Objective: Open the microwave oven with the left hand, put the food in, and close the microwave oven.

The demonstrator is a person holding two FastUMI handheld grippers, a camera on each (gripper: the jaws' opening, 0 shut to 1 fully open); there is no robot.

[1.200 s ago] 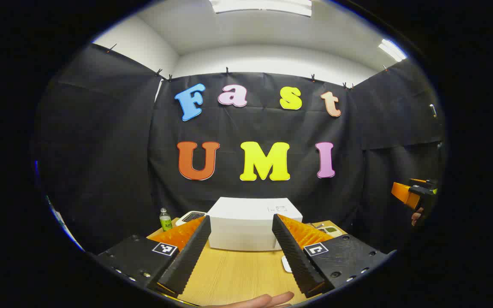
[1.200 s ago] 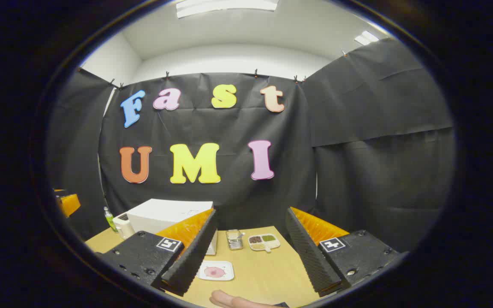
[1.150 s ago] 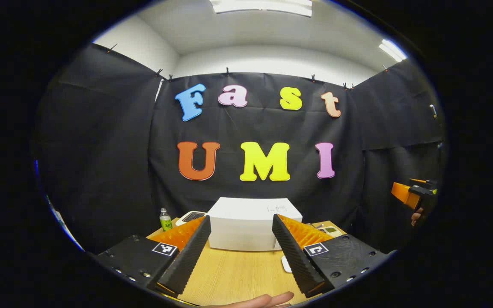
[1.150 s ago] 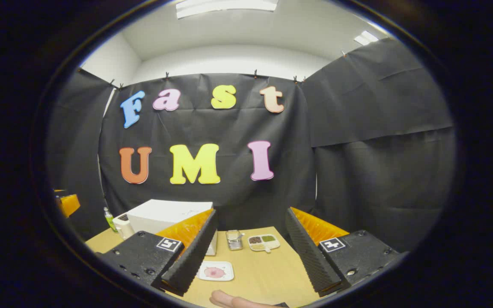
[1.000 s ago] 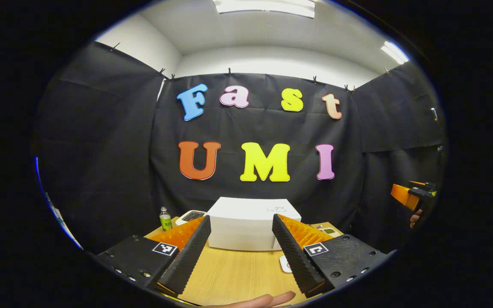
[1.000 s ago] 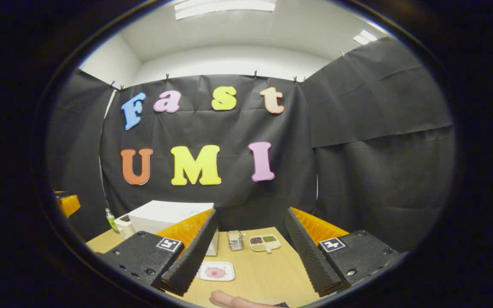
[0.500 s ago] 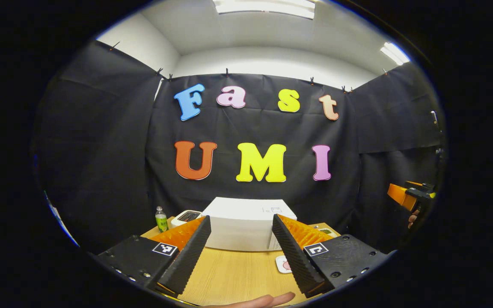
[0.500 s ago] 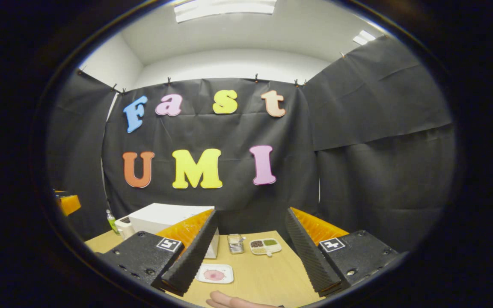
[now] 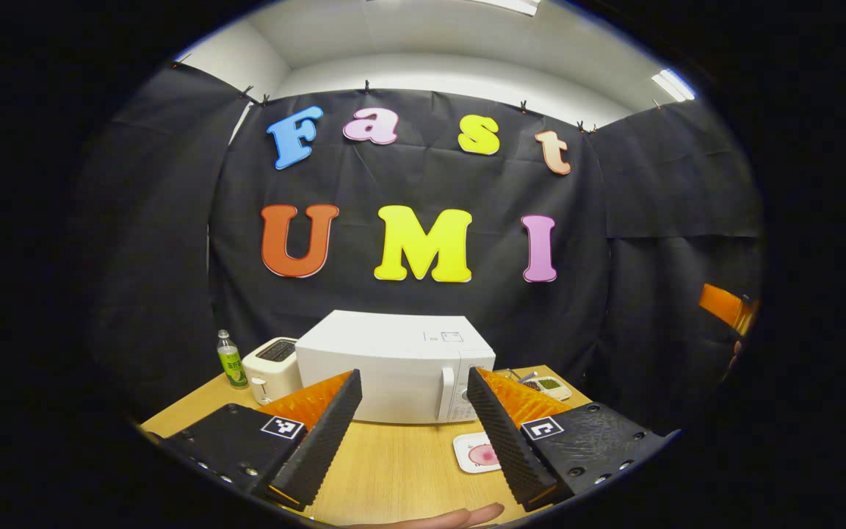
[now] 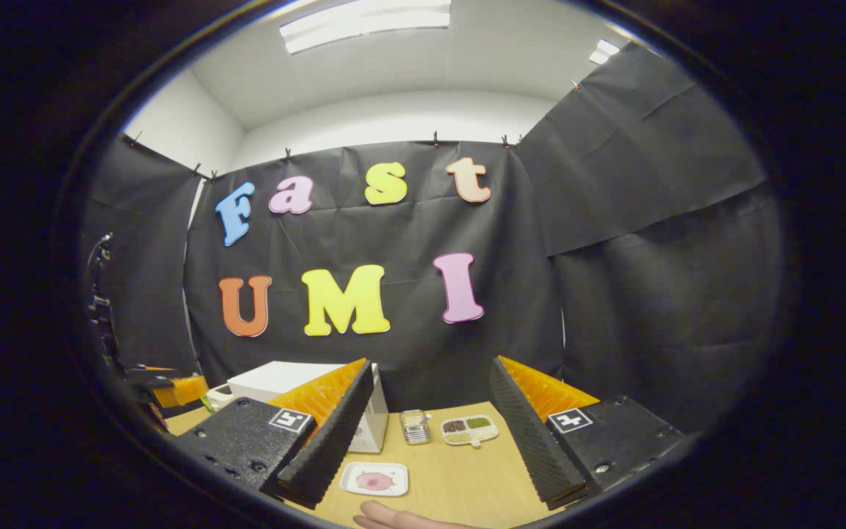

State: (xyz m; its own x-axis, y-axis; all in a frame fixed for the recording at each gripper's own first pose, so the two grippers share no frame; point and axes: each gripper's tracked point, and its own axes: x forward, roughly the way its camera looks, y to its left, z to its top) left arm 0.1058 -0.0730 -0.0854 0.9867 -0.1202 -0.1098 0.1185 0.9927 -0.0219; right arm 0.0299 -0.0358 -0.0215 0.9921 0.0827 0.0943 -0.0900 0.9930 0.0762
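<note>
Across the wooden desk (image 9: 393, 477), a white microwave oven (image 9: 386, 367) stands at the back edge against the booth's black cloth, its door shut and its handle toward its right side. A white toaster (image 9: 270, 367) sits just beside it at the back left, with a green-labelled bottle (image 9: 229, 360) near the back-left corner. The left gripper (image 9: 412, 419) hangs above the desk's front edge facing the oven, fingers spread wide and empty. The right gripper (image 10: 430, 419) hovers over the desk's right half, likewise parted and holding nothing. A white plate with pink food (image 10: 374, 479) lies in front of the oven's right end; a divided dish (image 10: 470, 429) and a small metal rack (image 10: 415, 426) rest near the back right edge.
</note>
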